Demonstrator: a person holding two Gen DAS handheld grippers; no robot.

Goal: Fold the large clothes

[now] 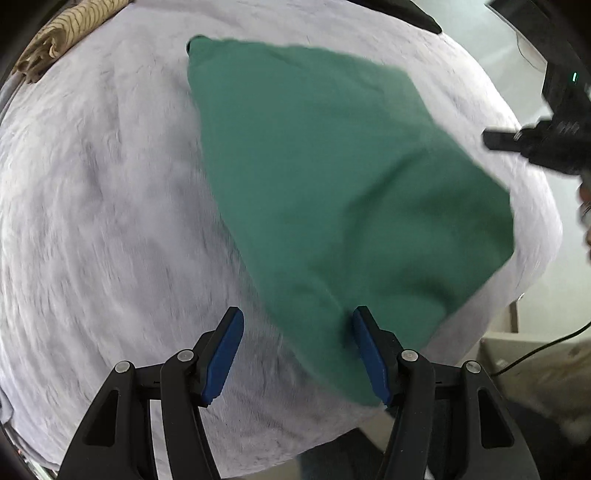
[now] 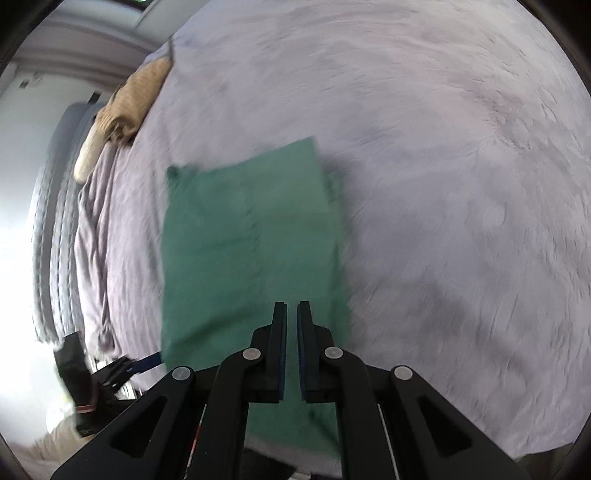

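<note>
The left gripper [image 1: 297,328] hangs with jaws apart over the near edge of the folded green garment [image 1: 343,177]; nothing is clamped. The right gripper [image 2: 291,321] is closed on nothing (blurred view). The garment lies flat on a pale grey blanket [image 1: 103,206], a striped tan cloth [image 1: 62,33] well apart.

Pale grey fleecy bedspread [image 1: 92,221], bright daylight alongside

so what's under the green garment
The green garment lies folded on a pale grey bed cover, which shows all round it. Whatever sits between its folded layers is covered.
</note>
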